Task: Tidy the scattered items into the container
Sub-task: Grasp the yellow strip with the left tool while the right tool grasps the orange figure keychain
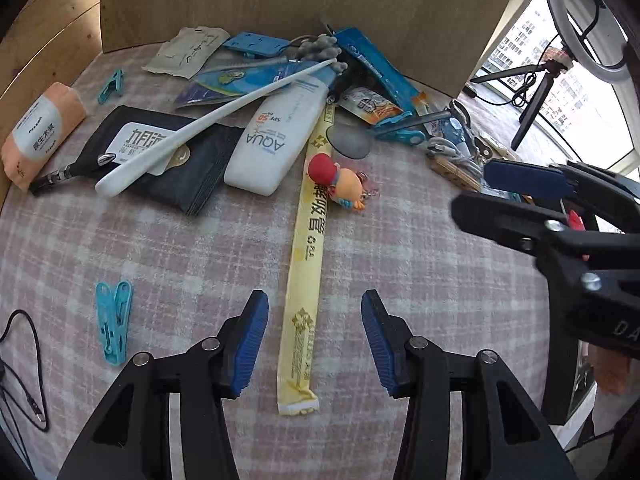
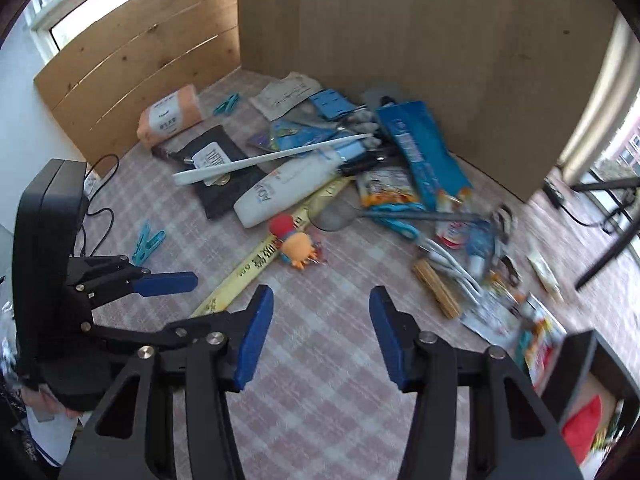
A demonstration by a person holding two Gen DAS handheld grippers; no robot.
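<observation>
Scattered items lie on a pink plaid cloth. A long yellow paper packet runs between the fingers of my left gripper, which is open, its pads clear of the packet on both sides. Beyond it are a small red and orange toy figure, a white AQUA tube, a white slender stick and a black pouch. My right gripper hangs open over bare cloth, short of the toy figure. At the lower right edge, a dark open box holds something red.
A teal clothespin lies at the left, an orange tissue pack further back. Blue packets, scissors and cables pile up at the right. Cardboard walls close the back. A black cable trails at the left edge.
</observation>
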